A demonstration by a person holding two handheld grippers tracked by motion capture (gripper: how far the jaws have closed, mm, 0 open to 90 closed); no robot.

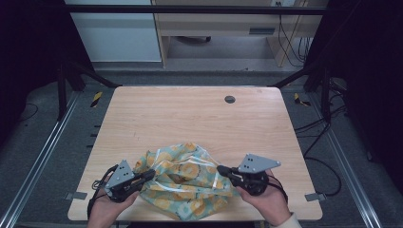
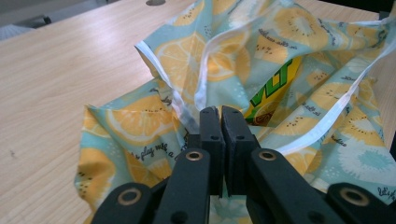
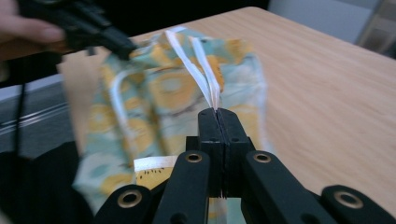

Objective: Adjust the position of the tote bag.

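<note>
A light-blue cloth bag (image 1: 185,180) printed with orange slices lies crumpled near the table's front edge, and a white handle strap (image 3: 201,70) rises from it. My left gripper (image 1: 151,175) is shut on the bag's left rim (image 2: 187,116). My right gripper (image 1: 221,169) is shut on the white strap at the bag's right side, the strap running out from between its jaws (image 3: 217,112). A yellow and green packet (image 2: 273,93) shows inside the bag's mouth. The person's hands (image 1: 266,202) hold both grippers at the front edge.
The wooden table (image 1: 190,118) stretches away behind the bag, with a round grey grommet (image 1: 230,99) near its far edge. Metal frame rails (image 1: 43,156) flank the table on both sides. Cables (image 1: 328,156) lie on the floor to the right.
</note>
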